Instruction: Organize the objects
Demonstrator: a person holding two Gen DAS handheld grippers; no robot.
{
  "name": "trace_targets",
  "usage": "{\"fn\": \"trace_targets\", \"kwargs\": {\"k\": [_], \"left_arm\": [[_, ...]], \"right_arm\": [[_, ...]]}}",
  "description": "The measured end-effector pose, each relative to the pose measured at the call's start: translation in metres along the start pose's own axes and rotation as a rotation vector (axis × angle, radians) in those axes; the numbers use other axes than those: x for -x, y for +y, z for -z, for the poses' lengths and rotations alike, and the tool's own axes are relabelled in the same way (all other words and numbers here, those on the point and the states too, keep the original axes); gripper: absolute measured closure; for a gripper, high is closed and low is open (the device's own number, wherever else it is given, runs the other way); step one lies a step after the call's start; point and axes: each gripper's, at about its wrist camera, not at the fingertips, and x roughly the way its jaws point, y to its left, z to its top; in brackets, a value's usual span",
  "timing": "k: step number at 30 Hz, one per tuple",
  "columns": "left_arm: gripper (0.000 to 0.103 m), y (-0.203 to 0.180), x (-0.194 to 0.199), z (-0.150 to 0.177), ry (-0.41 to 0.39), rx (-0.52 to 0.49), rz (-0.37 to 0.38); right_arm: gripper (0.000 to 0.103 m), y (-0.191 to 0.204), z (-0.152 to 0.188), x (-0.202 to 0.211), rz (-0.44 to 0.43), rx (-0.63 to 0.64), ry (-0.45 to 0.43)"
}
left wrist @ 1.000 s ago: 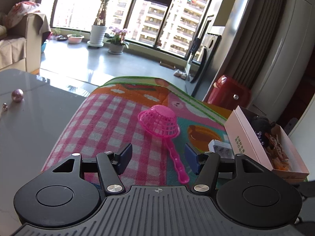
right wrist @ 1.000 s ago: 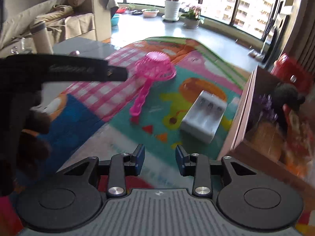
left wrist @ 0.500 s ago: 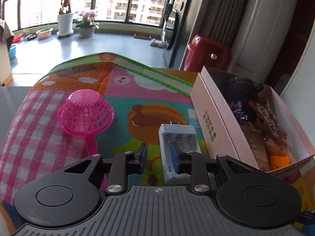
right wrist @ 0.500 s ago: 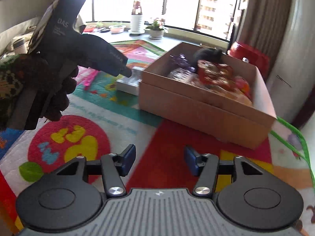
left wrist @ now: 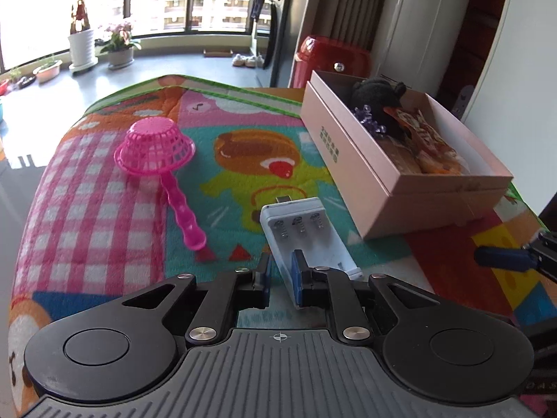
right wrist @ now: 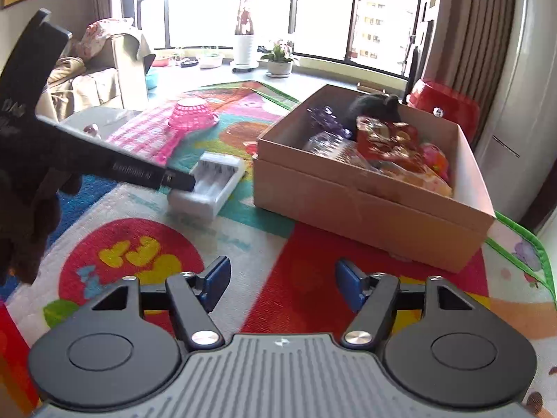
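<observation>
A white battery charger (left wrist: 306,230) lies on the colourful play mat (left wrist: 104,209), just left of an open cardboard box (left wrist: 348,160) filled with snack packets and a black plush. My left gripper (left wrist: 281,278) is shut on the charger's near left wall. From the right wrist view the same gripper's black finger (right wrist: 149,174) reaches the charger (right wrist: 222,174). A pink strainer (left wrist: 156,149) rests upside down further left. My right gripper (right wrist: 282,278) hovers over the red part of the mat before the box (right wrist: 365,195); its jaws are opening with nothing between them.
A red bin (left wrist: 330,59) stands behind the box beside a white cabinet. Potted plants (left wrist: 120,52) line the window sill. A sofa (right wrist: 97,80) and a grey table (right wrist: 90,118) with a small pink ball sit at the left. A dark-gloved hand (right wrist: 31,216) holds the left gripper.
My left gripper swung right from the strainer to the charger and shut on its side wall. My right gripper turned right to face the box, and its jaws widened.
</observation>
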Motion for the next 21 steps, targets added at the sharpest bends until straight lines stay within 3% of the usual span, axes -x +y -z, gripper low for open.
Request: {"fn": "trace_targets", "kwargs": {"k": [7, 11, 13, 16, 21], "left_arm": [[0.088, -0.007, 0.019, 0.017, 0.038, 0.000, 0.061], [0.083, -0.002, 0.027, 0.007, -0.034, 0.069, 0.110], [0.082, 0.004, 0.031, -0.002, -0.117, 0.108, 0.041], [0.080, 0.017, 0.023, -0.021, -0.190, 0.157, -0.087], [0.080, 0.039, -0.019, -0.048, -0.155, 0.193, -0.228]], "right_arm": [[0.023, 0.011, 0.000, 0.003, -0.003, 0.040, -0.014], [0.008, 0.005, 0.008, 0.001, 0.034, 0.041, -0.010], [0.002, 0.000, 0.014, 0.002, 0.062, 0.032, -0.014], [0.000, -0.011, 0.023, -0.002, 0.098, -0.002, -0.004], [0.000, -0.021, 0.029, -0.003, 0.091, -0.066, 0.007]]}}
